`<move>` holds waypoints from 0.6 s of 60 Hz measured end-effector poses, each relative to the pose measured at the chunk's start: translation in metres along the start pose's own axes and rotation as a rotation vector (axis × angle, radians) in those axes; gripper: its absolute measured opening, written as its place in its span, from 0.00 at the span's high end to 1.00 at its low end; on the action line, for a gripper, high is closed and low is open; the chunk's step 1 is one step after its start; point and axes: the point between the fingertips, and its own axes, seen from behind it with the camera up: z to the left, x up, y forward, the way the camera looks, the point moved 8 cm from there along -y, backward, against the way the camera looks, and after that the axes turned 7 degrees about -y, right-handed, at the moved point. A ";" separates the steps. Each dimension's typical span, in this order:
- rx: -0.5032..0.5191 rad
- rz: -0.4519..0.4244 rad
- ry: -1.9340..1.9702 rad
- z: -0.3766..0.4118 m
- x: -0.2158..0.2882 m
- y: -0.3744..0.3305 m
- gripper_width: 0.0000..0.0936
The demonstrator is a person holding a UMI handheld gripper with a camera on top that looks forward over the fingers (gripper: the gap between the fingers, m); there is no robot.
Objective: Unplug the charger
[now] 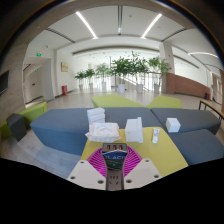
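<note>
A dark charger (113, 157) with light lettering is plugged into a grey power strip (113, 183) that runs back between my fingers. My gripper (113, 160) is shut on the charger, with the magenta pads (97, 159) pressing on its left and right sides. Small orange marks show at the far end of the strip, just beyond the charger. The strip lies on a yellow and grey table (160, 152).
White boxes lie on the table beyond the fingers: a stack (101, 128), a box (134, 130) and a smaller one (173, 125). Grey seating (55, 125) stands behind the table, and potted plants (125, 70) stand further back in a large hall.
</note>
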 end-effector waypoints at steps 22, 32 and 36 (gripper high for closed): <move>0.019 0.065 -0.001 0.007 -0.022 0.006 0.83; 0.025 0.091 0.006 0.011 -0.032 0.011 0.83; 0.030 0.095 -0.007 0.011 -0.032 0.012 0.83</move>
